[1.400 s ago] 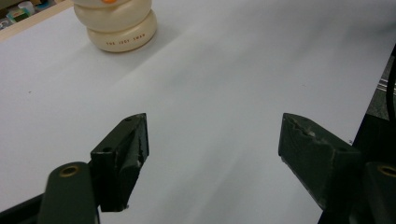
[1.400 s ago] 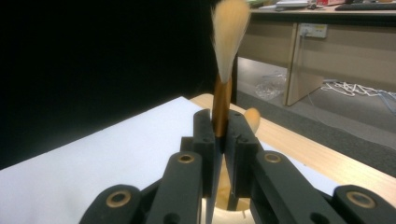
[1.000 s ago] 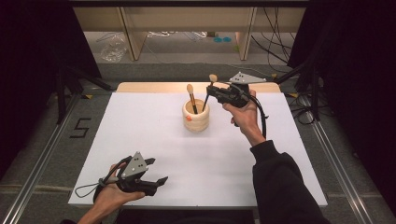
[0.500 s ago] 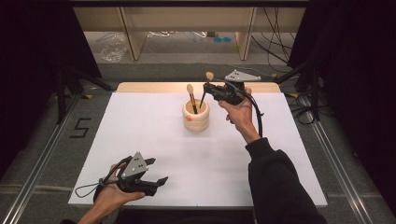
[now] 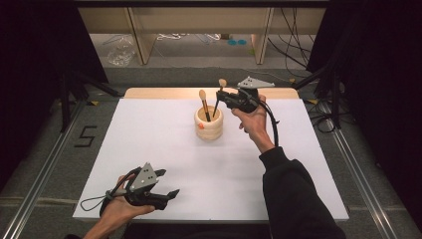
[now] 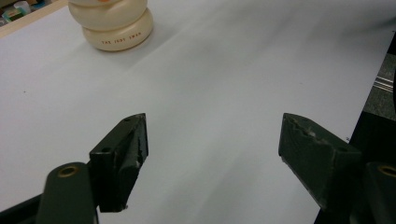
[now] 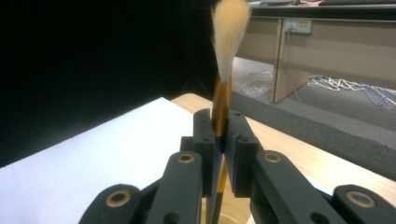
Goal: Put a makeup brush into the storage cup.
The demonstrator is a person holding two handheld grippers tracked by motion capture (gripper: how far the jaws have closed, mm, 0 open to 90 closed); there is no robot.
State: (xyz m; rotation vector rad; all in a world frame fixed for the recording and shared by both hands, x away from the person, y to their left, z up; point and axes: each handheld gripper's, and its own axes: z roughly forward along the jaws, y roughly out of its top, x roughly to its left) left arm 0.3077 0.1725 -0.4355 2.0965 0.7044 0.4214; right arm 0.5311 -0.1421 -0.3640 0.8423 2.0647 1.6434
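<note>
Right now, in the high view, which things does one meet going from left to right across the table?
Black left gripper with open jaws → ribbed cream wooden holder → tan-bristled makeup brush standing in it → second brush clamped by the black right gripper.

White table sheet, white hangers beyond

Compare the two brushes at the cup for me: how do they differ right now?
The held brush is clamped between the right gripper's jaws, bristles up; the other brush stands free in the wooden cup, untouched. The held brush sits higher and toward the cup's right side, its lower end at the cup's mouth; the other brush leans at the left. Both have pale bristle heads pointing up and dark handles.
</note>
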